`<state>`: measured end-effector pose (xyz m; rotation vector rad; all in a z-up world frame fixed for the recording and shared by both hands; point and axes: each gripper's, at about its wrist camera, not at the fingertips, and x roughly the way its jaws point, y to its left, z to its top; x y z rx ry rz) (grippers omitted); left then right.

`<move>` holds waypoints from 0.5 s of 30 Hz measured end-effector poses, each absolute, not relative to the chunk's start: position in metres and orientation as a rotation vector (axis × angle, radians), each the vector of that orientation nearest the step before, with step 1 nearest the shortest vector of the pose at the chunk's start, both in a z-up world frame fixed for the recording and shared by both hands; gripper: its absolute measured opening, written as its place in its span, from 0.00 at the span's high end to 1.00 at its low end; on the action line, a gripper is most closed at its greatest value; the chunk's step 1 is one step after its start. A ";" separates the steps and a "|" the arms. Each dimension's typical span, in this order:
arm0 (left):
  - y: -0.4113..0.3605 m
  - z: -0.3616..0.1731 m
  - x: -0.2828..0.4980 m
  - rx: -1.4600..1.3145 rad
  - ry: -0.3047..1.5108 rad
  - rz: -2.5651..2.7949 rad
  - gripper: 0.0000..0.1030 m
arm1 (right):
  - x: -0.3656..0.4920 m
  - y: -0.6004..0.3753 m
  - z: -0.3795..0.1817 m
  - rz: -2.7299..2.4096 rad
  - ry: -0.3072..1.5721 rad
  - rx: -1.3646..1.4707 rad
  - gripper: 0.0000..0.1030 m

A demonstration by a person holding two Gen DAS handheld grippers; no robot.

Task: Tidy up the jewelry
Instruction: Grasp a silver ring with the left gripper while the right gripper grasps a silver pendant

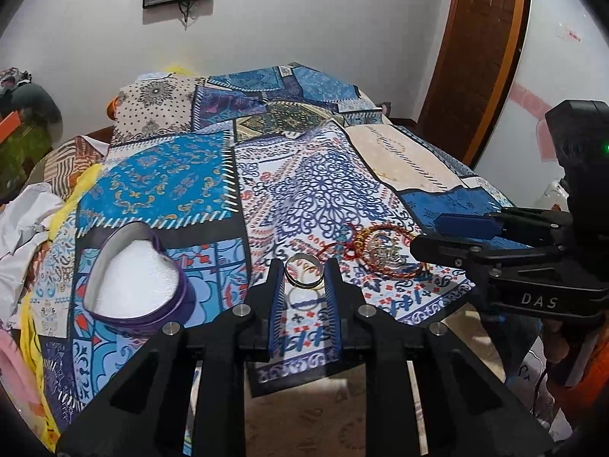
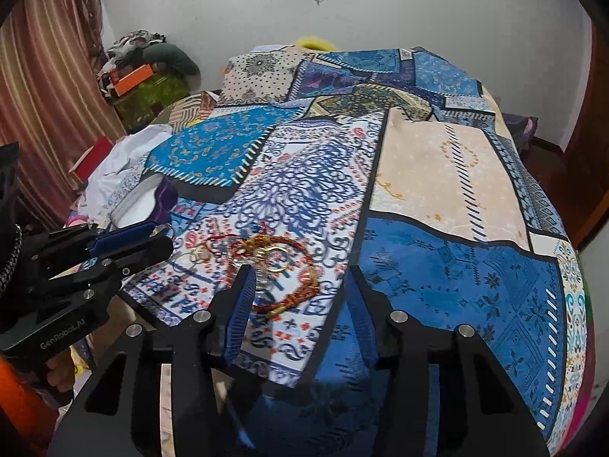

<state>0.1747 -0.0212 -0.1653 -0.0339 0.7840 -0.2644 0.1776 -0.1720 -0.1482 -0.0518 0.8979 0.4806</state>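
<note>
My left gripper is shut on a pair of thin gold bangles, held upright between its blue pads just above the bedspread; another gold ring shows right below them. To its left an open purple heart-shaped box with white lining lies on the bed. On the right sits a tangle of red bangles and gold pieces. My right gripper stands open astride that red-and-gold pile; its left finger is at the pile's edge and the right finger is clear of it. Loose gold rings lie by the left gripper.
A blue patchwork bedspread covers the bed; its near edge hangs over the floor. White cloth is bunched at the left. A wooden door stands at the right, and a striped curtain and piled clothes at the far left.
</note>
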 end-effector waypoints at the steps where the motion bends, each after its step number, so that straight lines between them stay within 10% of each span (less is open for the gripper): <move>1: -0.019 -0.166 0.174 -0.037 0.784 -0.263 0.80 | 0.177 -0.169 -0.148 0.486 0.899 -0.056 0.62; 15: 0.002 -0.176 0.167 -0.084 0.784 -0.260 0.80 | 0.185 -0.138 -0.162 0.510 0.977 -0.082 0.71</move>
